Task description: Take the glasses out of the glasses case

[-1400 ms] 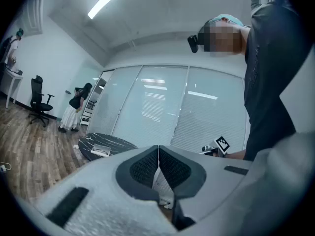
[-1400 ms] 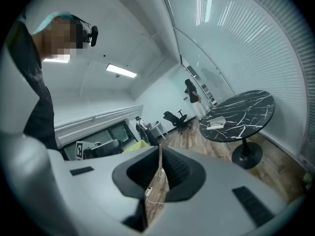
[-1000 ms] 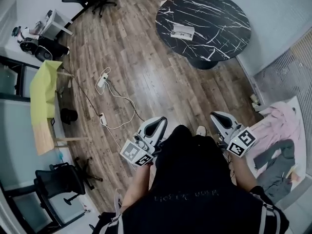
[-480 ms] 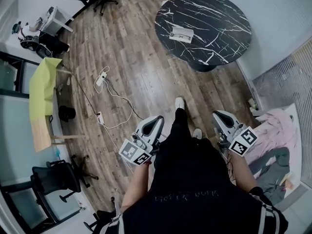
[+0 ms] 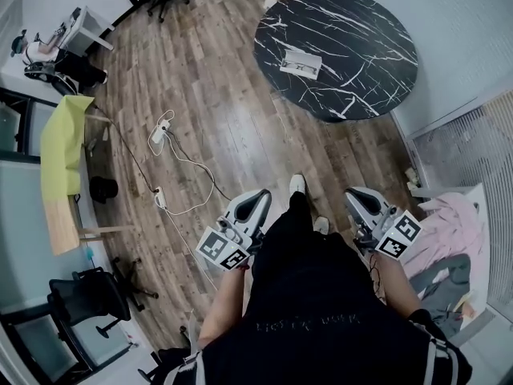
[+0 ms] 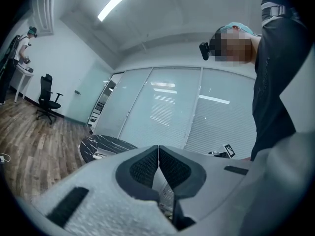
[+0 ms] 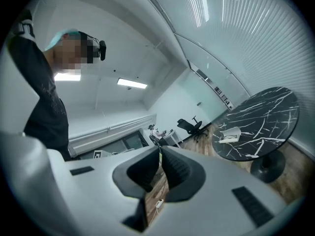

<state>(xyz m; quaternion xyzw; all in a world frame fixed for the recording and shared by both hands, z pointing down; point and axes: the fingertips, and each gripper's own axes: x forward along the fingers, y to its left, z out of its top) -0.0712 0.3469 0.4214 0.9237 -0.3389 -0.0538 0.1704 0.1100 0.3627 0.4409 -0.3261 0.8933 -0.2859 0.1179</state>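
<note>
Holding left gripper (image 5: 258, 202) and right gripper (image 5: 358, 196) closed and empty, the person is perhaps risking tripping on the left cable (image 5: 195, 161).

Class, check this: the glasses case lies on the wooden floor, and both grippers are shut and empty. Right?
No: the head view shows the glasses case on the round black table. The left gripper and right gripper are shut and empty.
</note>
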